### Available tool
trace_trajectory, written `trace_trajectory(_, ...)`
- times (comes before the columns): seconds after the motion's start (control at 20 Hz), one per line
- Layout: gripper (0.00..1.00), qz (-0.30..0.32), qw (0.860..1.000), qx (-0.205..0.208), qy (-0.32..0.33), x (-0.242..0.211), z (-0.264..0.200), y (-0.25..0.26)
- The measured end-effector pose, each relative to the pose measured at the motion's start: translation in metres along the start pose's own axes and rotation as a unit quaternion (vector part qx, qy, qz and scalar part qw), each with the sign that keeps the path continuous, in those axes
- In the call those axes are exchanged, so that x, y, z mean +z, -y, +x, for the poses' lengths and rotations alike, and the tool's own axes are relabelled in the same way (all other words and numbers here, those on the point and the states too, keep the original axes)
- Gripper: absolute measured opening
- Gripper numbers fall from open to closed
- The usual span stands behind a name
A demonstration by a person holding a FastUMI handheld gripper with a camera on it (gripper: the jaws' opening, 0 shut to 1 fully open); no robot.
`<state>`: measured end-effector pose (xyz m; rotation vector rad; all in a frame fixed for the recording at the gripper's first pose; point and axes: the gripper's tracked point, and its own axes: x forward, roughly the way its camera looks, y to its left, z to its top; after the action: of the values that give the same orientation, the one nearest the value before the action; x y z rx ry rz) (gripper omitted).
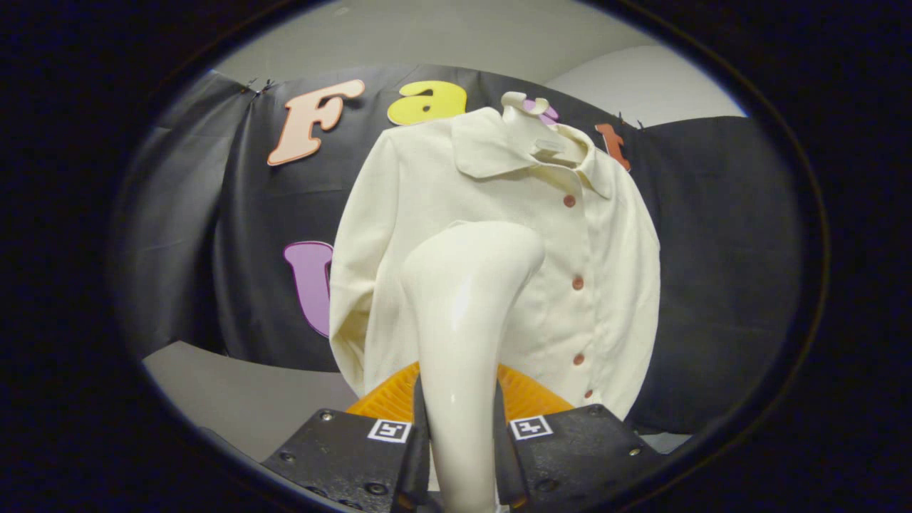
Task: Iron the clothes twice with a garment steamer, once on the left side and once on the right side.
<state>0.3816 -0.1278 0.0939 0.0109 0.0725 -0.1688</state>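
- Gripper (462, 463) clenched on handle of garment steamer (467, 299), both fingers pressing its sides.
- Steamer upright between fingers, glossy cream, head tilted toward cream shirt (499, 242).
- Shirt hanging just beyond steamer, collar up, red buttons (578, 283) down the front.
- Orange ribbed item (392, 399) low behind handle, under shirt hem.
- Grey counter (242, 399) beneath.

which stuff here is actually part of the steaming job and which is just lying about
Part of the job:
- garment steamer, held between the gripper fingers, both pressing on its handle
- cream shirt hanging just beyond the steamer's head

Just lying about:
- orange ribbed thing below the shirt, behind the steamer's handle; cannot tell what it is
- grey surface under it all
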Motion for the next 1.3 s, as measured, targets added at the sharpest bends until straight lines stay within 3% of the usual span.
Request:
trace_trajectory(0.55, 0.37, 0.002, 1.000, 0.004, -0.031, -0.113, -0.014, 0.006)
trace_trajectory(0.9, 0.37, 0.006, 0.998, 0.024, -0.061, -0.222, -0.025, 0.008)
trace_trajectory(1.3, 0.37, 0.018, 0.996, 0.029, -0.083, -0.293, -0.029, 0.015)
